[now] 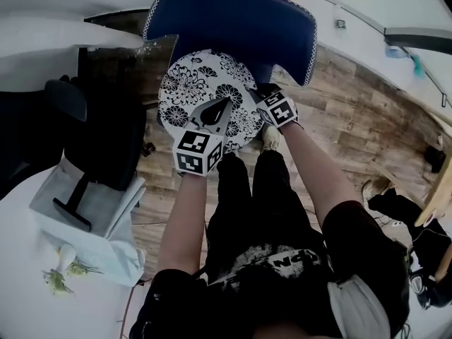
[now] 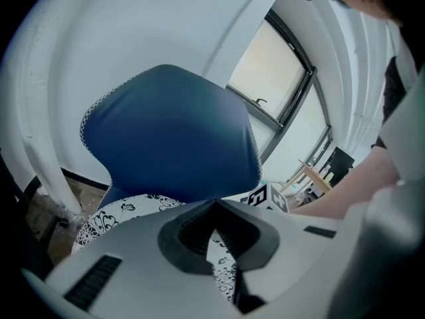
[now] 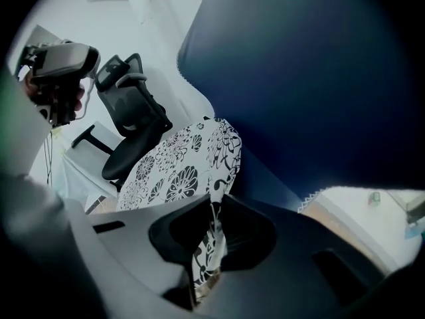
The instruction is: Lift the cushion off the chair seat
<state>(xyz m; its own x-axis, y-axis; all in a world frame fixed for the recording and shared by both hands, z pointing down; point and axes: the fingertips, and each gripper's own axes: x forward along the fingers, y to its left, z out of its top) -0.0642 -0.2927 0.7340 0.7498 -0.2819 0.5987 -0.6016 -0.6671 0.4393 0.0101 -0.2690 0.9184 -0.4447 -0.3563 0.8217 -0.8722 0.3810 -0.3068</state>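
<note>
A round white cushion (image 1: 191,83) with a black flower print sits tilted in front of the blue chair back (image 1: 233,20). My left gripper (image 1: 217,110) is shut on the cushion's near edge. My right gripper (image 1: 260,94) is shut on its right edge, next to the chair back. In the left gripper view the jaws (image 2: 214,208) meet over the patterned fabric (image 2: 119,214), with the blue back (image 2: 172,138) behind. In the right gripper view the jaws (image 3: 214,210) pinch a fold of the cushion (image 3: 172,171), which hangs between them. The seat under the cushion is hidden.
A black office chair (image 1: 99,119) stands close on the left, also seen in the right gripper view (image 3: 133,125). A white table (image 1: 28,302) with a small flower sprig (image 1: 60,267) is at lower left. My legs stand on the wooden floor (image 1: 353,133) right in front of the chair.
</note>
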